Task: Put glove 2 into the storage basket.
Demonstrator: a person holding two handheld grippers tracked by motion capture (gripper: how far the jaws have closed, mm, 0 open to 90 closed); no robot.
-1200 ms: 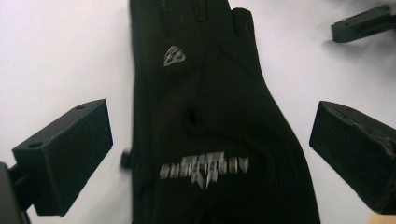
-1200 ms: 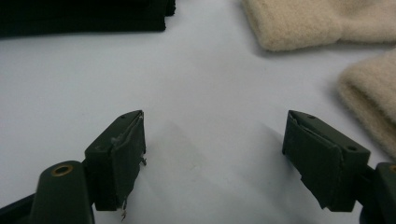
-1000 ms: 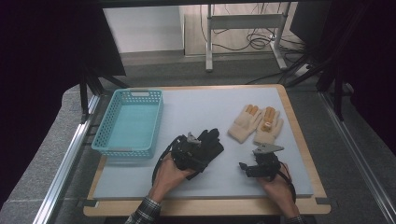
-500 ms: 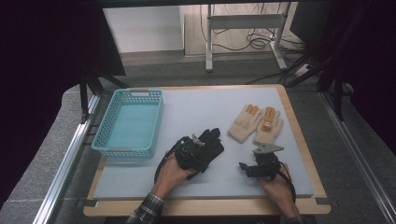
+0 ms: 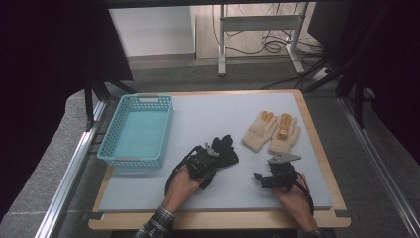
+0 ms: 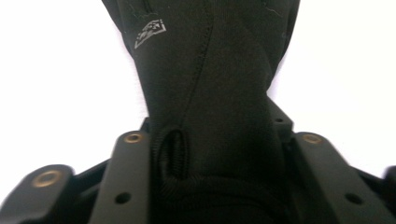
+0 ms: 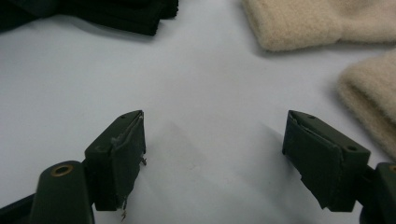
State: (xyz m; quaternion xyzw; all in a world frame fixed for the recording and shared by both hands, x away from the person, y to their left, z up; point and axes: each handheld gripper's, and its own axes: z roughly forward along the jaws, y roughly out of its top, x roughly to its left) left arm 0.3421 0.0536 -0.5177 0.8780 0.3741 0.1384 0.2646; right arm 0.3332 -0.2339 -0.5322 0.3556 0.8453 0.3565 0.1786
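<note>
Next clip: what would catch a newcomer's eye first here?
Probably the black gloves at the middle of the table, their cuff pinched between the jaws of the left gripper, which have just been closing. Next, the turquoise basket at the left and the cream gloves at the right, with the right gripper open near them.

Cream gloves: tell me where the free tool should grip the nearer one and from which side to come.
Likely best at the cuff. The cream gloves lie flat with fingers pointing away and cuffs toward the person, so the right tool, jaws open on the mat, can come in from the near side and pinch the cuff edge of the right-hand glove, which lies closest to it.
</note>
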